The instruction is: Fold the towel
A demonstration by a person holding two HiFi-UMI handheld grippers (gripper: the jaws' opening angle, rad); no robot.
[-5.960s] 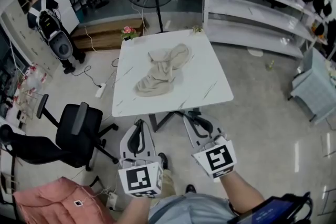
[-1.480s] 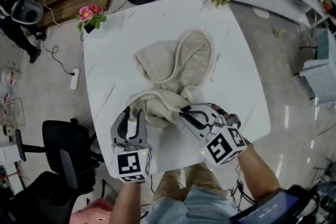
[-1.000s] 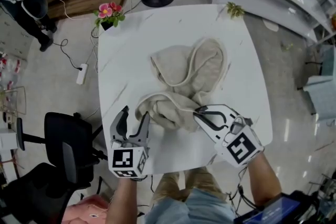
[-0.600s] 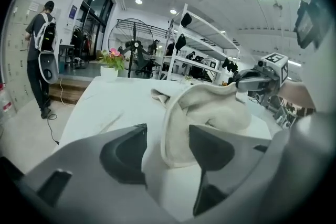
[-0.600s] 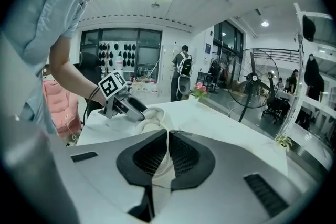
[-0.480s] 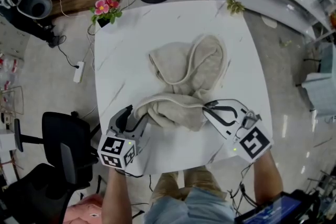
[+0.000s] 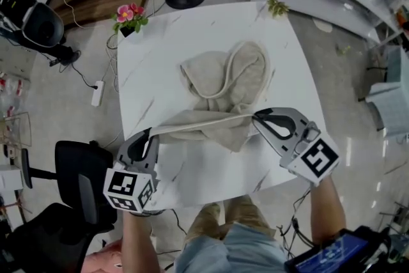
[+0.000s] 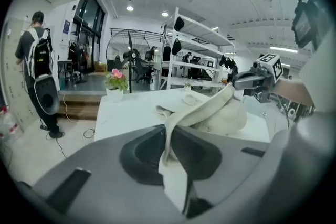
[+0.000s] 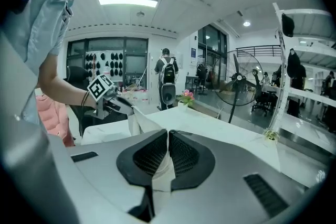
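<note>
The beige cloth towel (image 7: 225, 77) is seen as soft and matt, with a rolled hem. The square white table (image 7: 192, 35) is finished smooth, with faint grey marble veining. The right gripper (image 7: 257, 116) is moulded in matt grey plastic, and its black pads (image 9: 151, 157) are finely ribbed. The pale floor (image 7: 348, 137) is polished to a gloss.

head: steeply down | gripper views: face each other, share towel (image 7: 236, 73)

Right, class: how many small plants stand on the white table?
2: pink flowers at the table's far left corner, a green sprig at its far right corner. None looks hidden.
</note>
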